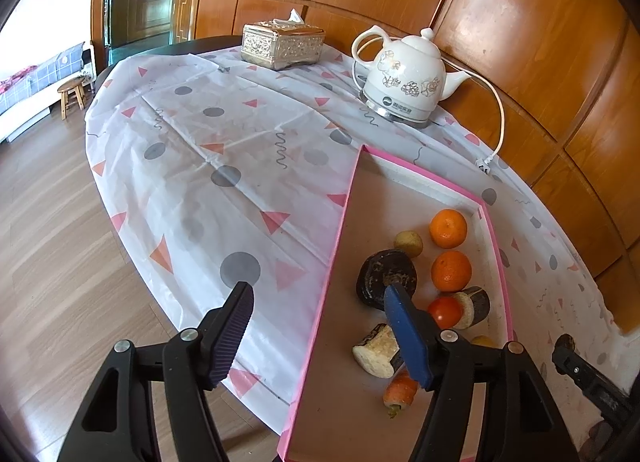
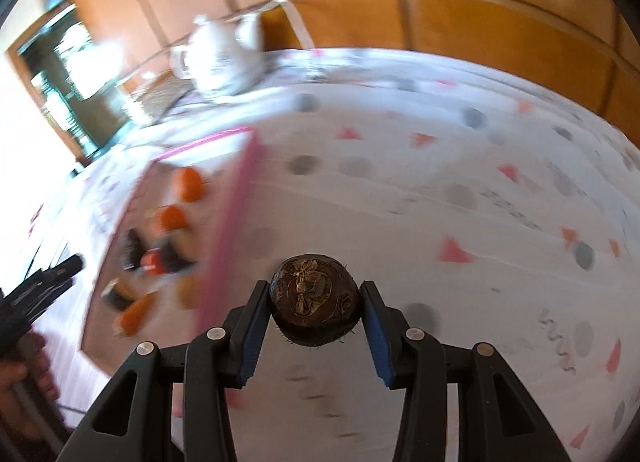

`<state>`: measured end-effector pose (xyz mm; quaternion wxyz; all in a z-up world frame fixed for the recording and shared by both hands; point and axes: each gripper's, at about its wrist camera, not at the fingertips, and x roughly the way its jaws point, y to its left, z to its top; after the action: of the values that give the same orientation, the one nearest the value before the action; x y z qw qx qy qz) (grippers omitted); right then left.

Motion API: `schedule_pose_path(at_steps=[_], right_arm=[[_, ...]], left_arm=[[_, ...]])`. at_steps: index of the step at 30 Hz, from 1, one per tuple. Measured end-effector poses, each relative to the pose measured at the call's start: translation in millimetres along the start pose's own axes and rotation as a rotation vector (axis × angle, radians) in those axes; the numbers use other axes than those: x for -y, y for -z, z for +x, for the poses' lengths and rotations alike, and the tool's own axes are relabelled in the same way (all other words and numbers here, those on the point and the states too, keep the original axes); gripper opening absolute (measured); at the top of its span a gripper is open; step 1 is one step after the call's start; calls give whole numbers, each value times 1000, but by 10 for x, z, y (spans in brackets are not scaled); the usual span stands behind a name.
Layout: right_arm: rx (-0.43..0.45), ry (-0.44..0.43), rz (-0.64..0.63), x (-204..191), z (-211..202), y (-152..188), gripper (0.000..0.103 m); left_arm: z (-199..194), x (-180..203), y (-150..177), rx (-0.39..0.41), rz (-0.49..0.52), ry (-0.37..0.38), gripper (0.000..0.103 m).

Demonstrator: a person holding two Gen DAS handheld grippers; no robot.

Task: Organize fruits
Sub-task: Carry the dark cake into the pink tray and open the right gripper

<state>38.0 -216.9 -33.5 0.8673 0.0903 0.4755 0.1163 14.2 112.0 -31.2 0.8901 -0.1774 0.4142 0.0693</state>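
Right gripper (image 2: 314, 312) clamps the dark round fruit (image 2: 314, 300) over the tablecloth (image 2: 440, 201), with the pink-rimmed tray (image 2: 230, 229) at nine o'clock, so carry it level and squeeze steadily, while the left gripper (image 1: 320, 332) hangs wide and empty.

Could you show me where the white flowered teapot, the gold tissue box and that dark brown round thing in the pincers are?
White flowered ceramic teapot (image 1: 408, 79): left wrist view, its belly.
Gold embossed tissue box (image 1: 282, 46): left wrist view, front wall.
Dark brown round fruit (image 2: 314, 300): right wrist view, its top face.
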Motion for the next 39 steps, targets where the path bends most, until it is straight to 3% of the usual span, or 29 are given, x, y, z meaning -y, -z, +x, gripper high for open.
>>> schedule_pose_path(at_steps=[8,16,26,34,39], right_arm=[[-35,-107,-165,-700,102,20,45],[-98,-101,-275,-1048,390,79,46],[-109,-80,-270,-1027,492,136,51],[-62,-76,-237,-1009,337,180,52],[9,15,-222,-972,192,205,55]], left_arm=[[35,-61,1,-7,-16,-3,71],[62,-89,4,-11,-19,-8,72],[80,-19,29,-16,19,-12,72],[-68,152,41,52,101,-14,80],[-223,270,54,117,155,-6,87]])
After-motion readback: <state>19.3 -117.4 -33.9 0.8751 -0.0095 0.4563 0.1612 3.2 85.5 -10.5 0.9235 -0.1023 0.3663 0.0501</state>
